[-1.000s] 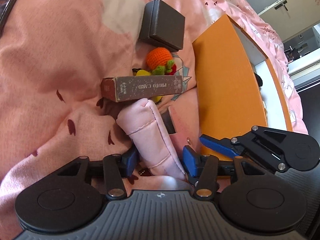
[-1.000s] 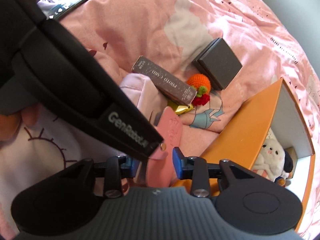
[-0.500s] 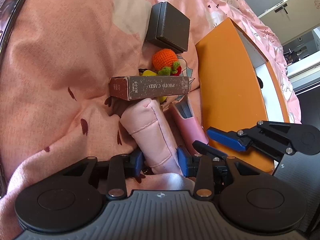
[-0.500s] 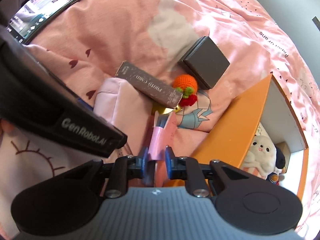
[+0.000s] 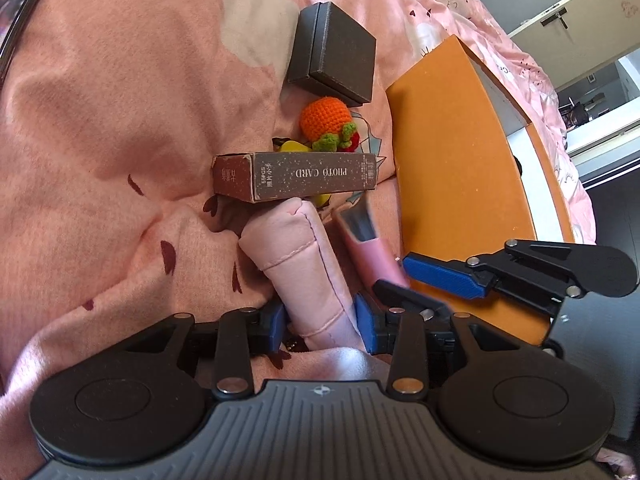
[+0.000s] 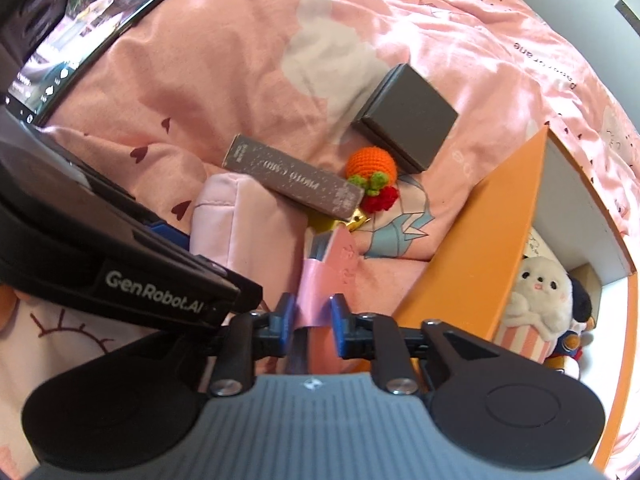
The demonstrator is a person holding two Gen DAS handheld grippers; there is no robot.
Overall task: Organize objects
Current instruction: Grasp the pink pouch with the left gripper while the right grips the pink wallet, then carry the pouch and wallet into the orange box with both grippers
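Observation:
My left gripper (image 5: 320,322) is shut on a pale pink padded pouch (image 5: 304,264) lying on the pink bedspread. My right gripper (image 6: 313,318) is shut on a pink card holder (image 6: 326,276), which shows beside the pouch in the left wrist view (image 5: 366,248). Just beyond lie a brown "PHOTO CARD" box (image 5: 296,176), a crocheted orange fruit (image 5: 326,118) and a dark grey square box (image 5: 334,54). An orange storage box (image 6: 480,240) stands open at the right with a white plush toy (image 6: 536,296) inside.
A phone (image 6: 80,36) with a lit screen lies at the far left on the bedspread. A yellow item (image 5: 292,146) is partly hidden behind the card box. The left gripper's body (image 6: 120,256) crosses the right wrist view at the left.
The right gripper has closed on the pink card holder and drawn it back beside the pouch. The left gripper keeps its hold on the pouch.

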